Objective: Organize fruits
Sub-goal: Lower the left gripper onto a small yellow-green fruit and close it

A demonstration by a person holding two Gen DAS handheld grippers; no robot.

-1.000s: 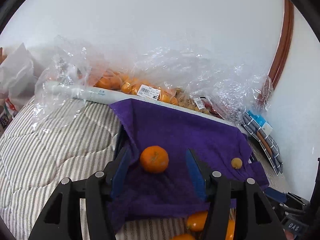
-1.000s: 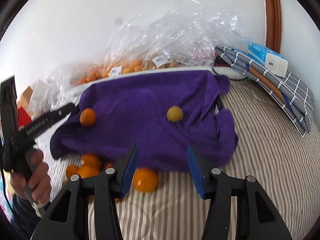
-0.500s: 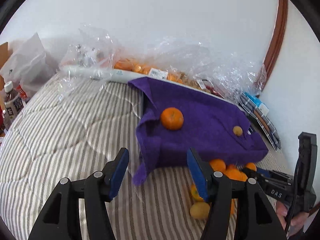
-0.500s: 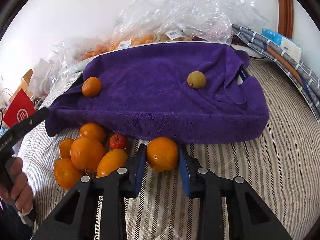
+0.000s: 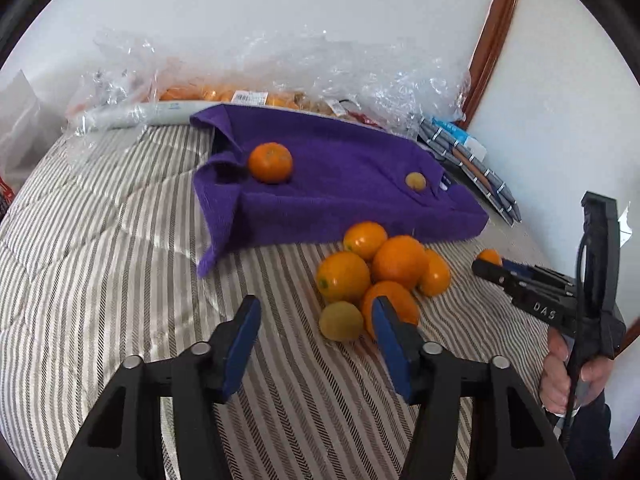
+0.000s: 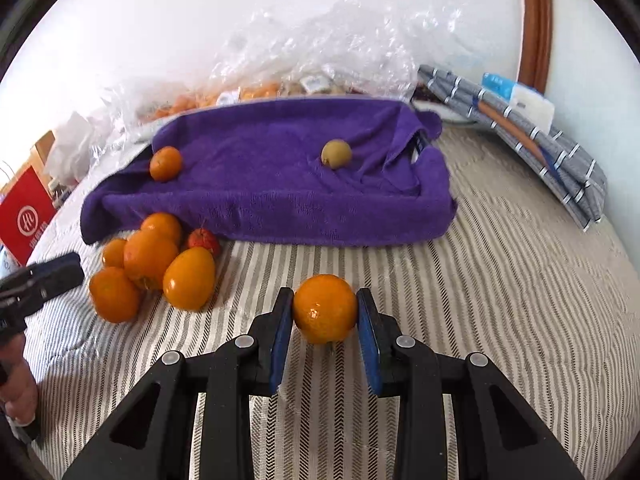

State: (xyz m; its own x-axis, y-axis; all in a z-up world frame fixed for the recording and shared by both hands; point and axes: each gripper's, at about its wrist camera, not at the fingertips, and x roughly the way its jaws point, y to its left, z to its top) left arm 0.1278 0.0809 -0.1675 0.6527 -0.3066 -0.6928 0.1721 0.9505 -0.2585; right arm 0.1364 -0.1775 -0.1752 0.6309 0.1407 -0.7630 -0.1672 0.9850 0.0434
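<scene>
My right gripper is shut on an orange and holds it just above the striped bedspread; it also shows in the left wrist view. My left gripper is open and empty, just left of a pile of oranges with a yellow-green fruit at its front. A purple towel covers a raised tray. On it lie a mandarin and a small yellow-green fruit.
Clear plastic bags of fruit lie along the wall behind the towel. A folded checked cloth with a blue-white pack lies at the right. A red box stands at the left. A small red fruit sits by the pile.
My right gripper closed on the orange and drew it back from the towel's edge. My left gripper pulled back and swung right, so the fruit pile now lies by its right finger.
</scene>
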